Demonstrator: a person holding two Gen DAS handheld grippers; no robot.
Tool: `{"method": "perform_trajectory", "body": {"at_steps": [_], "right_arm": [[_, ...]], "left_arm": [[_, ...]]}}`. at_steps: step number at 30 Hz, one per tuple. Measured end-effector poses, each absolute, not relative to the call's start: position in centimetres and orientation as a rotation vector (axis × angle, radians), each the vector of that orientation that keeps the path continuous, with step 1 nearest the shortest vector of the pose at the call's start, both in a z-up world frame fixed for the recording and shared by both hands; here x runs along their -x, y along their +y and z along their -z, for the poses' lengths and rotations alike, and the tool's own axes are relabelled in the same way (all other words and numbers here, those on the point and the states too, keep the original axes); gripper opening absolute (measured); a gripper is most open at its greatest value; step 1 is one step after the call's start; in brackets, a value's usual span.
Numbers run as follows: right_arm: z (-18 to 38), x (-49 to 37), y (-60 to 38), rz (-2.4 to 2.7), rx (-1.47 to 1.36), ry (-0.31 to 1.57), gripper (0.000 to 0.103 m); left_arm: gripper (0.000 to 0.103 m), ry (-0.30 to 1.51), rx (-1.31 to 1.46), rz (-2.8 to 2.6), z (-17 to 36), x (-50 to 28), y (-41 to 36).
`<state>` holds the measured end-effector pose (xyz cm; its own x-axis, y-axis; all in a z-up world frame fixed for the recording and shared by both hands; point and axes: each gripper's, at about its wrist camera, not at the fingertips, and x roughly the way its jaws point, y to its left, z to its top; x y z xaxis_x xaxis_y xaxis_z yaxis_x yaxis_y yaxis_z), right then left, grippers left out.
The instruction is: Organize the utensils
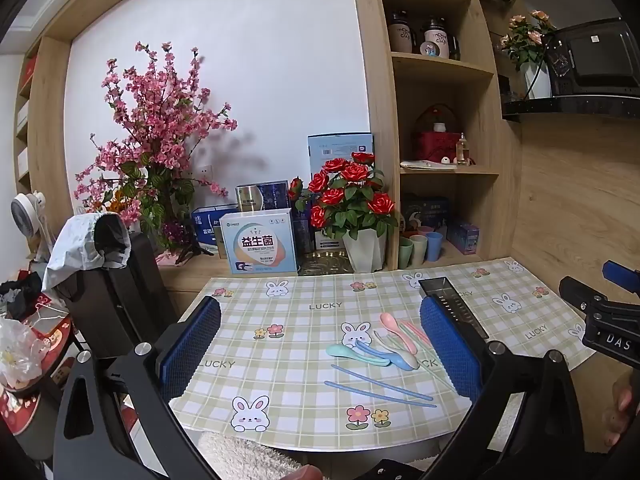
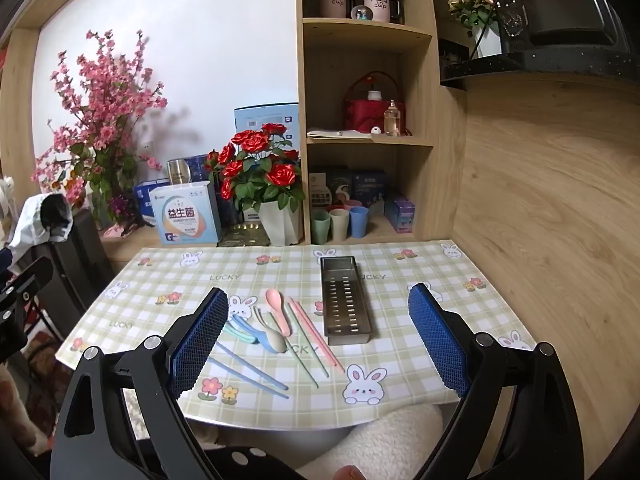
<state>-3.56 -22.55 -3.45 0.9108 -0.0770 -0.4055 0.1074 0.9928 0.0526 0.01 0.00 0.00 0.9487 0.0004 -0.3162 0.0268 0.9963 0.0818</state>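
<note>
Both tongs were spread wide, nothing between the pads, hovering over the near edge of the table [image 2: 420, 258].

Left tongs [image 1: 320, 346]: the utensil pile sat ahead, between the fingers and closer to the right one. Right tongs [image 2: 320, 340]: the same pile lay ahead toward the left finger, and the steel tray [image 2: 346, 300] was almost dead centre between the fingers, a bit further out.

Orientation, from the right wrist view:
- Tray's long axis ran away from the tongs toward the shelf, short end facing them. Slotted bottom visible, nothing in it.
- Pink spoon [image 2: 278, 308]: bowl at the far end, handle toward the tongs.
- Pink chopsticks [image 2: 316, 334] just left of the tray, roughly parallel to it, near ends drifting right.
- Green chopsticks [image 2: 300, 354] beside the pink pair, same heading.
- Blue chopsticks [image 2: 250, 372] nearest the left finger, running diagonally, near ends pointing right.
- Grey spoon [image 2: 276, 342] and a fork lay tangled in the middle, touching.

View differences: the left wrist view showed a teal spoon [image 1: 340, 350] that the right view's left finger mostly hid. Its right finger [image 1: 450, 350] covered most of the tray [image 1: 438, 286], leaving only the far end. It also caught the right tongs at the frame's right edge. Only the right view showed the full tray.
</note>
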Motion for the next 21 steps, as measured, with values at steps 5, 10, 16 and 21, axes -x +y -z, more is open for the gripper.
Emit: {"method": "perform_trajectory", "body": {"at_steps": [5,10,16,21], "right_arm": [[3.52,3.58,-22.62,0.094,-0.077,0.415,0.089],[3.56,3.58,-22.66,0.094,-0.077,0.416,0.089],[3.59,3.56,-22.72,0.094,-0.078,0.417,0.089],[3.61,3.51,-22.75,0.094,-0.078,0.417,0.089]], "left_arm": [[0.098,0.323,-0.088,0.014,0.03,-0.08,-0.03],[0.098,0.317,-0.088,0.013,0.00,0.01,-0.01],[0.098,0.318,-0.089,0.014,0.00,0.01,-0.01],[0.098,0.318,-0.089,0.013,0.00,0.01,-0.02]]}}
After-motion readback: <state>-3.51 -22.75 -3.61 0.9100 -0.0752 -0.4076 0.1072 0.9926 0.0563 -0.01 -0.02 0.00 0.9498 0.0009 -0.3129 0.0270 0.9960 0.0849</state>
